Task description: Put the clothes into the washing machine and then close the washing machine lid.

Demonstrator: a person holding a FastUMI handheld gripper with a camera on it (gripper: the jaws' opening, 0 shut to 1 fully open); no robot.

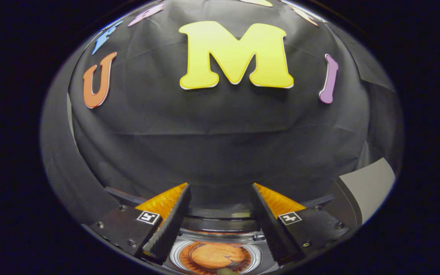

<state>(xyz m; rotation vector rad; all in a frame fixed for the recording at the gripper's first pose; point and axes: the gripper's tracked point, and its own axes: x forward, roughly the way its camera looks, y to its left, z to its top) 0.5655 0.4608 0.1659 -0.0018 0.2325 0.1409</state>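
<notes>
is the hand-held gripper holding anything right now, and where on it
Nothing is held. The hand-held gripper is open, its fingers spread apart above the washing machine drum, where orange clothes lie inside.

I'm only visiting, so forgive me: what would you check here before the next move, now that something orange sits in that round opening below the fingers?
1. Gripper open: ok, the fingers stand wide apart.
2. Nothing held: ok, the gap between the fingers is free.
3. Orange clothes inside the washing machine drum: ok, they lie within its round rim, below and between the fingers.
4. Cloth hanging over the rim: cannot tell, the near edge is cut off.
5. Lid closed: not ok, the drum is uncovered from above.
6. Lid position for grasping: cannot tell, no lid is clearly recognisable.
</notes>
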